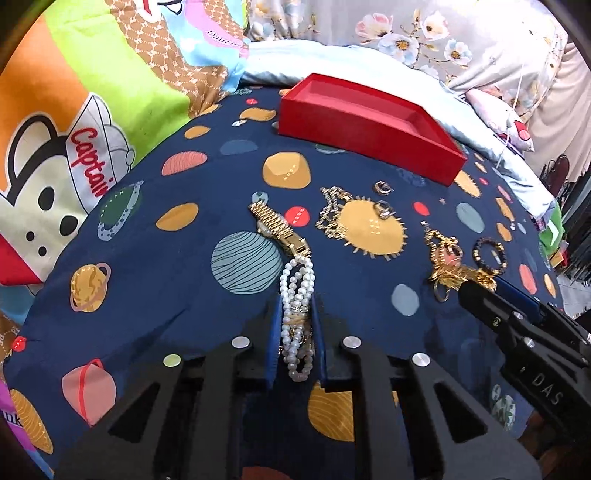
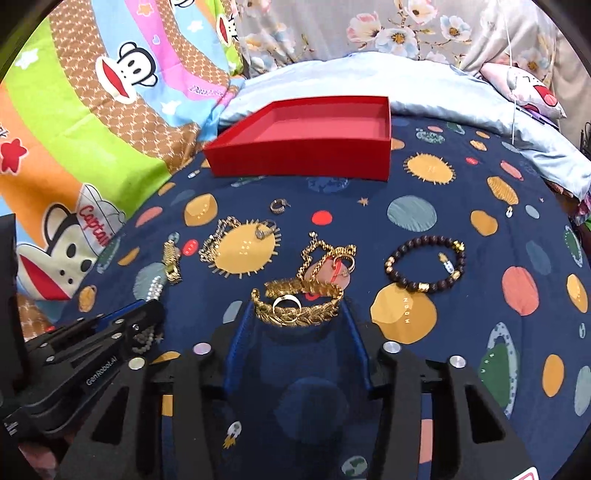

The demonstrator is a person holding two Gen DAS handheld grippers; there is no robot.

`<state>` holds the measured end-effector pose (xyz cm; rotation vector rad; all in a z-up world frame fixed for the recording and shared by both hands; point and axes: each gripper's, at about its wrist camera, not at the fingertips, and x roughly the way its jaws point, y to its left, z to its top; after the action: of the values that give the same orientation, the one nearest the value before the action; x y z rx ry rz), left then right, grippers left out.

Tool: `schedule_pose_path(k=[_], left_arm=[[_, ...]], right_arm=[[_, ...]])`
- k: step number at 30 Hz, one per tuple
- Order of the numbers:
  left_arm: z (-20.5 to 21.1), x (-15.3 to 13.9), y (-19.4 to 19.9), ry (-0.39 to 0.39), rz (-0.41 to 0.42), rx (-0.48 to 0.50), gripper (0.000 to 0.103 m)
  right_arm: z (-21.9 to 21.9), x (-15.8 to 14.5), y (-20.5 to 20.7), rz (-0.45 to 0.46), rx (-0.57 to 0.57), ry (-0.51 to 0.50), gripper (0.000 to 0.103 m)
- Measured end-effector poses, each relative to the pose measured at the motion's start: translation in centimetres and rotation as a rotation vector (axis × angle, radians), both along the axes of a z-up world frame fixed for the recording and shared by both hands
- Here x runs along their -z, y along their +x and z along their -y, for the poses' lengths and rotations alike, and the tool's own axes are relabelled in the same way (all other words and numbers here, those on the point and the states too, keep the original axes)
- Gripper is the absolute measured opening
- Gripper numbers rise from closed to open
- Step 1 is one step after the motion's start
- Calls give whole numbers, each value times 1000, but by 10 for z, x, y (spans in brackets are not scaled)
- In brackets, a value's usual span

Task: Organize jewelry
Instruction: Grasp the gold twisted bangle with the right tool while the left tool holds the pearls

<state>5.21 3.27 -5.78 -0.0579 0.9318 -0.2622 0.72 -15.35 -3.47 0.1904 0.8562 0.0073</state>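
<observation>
A red open box (image 1: 369, 122) (image 2: 306, 144) stands at the far side of a navy planet-print cloth. My left gripper (image 1: 295, 306) is closed around a white pearl bracelet (image 1: 297, 291), which lies on the cloth. My right gripper (image 2: 295, 314) is open, its blue fingers either side of a pile of gold bracelets (image 2: 299, 306) with a ring in it. Loose on the cloth lie a gold watch (image 1: 277, 230), a gold chain (image 1: 332, 210), two rings (image 1: 384, 188) (image 1: 384, 210) and a dark bead bracelet (image 2: 424, 264).
Colourful cartoon bedding (image 2: 92, 129) lies to the left. A pale blue blanket (image 2: 406, 81) and floral fabric (image 2: 406, 26) are behind the box. The cloth (image 2: 461, 325) drops off at the right edge.
</observation>
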Motion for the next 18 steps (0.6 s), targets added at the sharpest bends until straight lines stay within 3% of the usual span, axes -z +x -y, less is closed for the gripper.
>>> schedule_pose_path(k=[8, 11, 16, 18], left_arm=[[5, -20, -8, -24, 32, 26, 15], [6, -21, -9, -24, 30, 28, 15], [8, -17, -8, -21, 16, 32, 15], [8, -17, -8, -17, 17, 32, 15]], right_arm=[[6, 3, -8, -19, 1, 6, 45], [8, 13, -8, -69, -25, 42, 44], [6, 23, -5, -89, -6, -10, 64], [4, 24, 0, -87, -8, -23, 66]])
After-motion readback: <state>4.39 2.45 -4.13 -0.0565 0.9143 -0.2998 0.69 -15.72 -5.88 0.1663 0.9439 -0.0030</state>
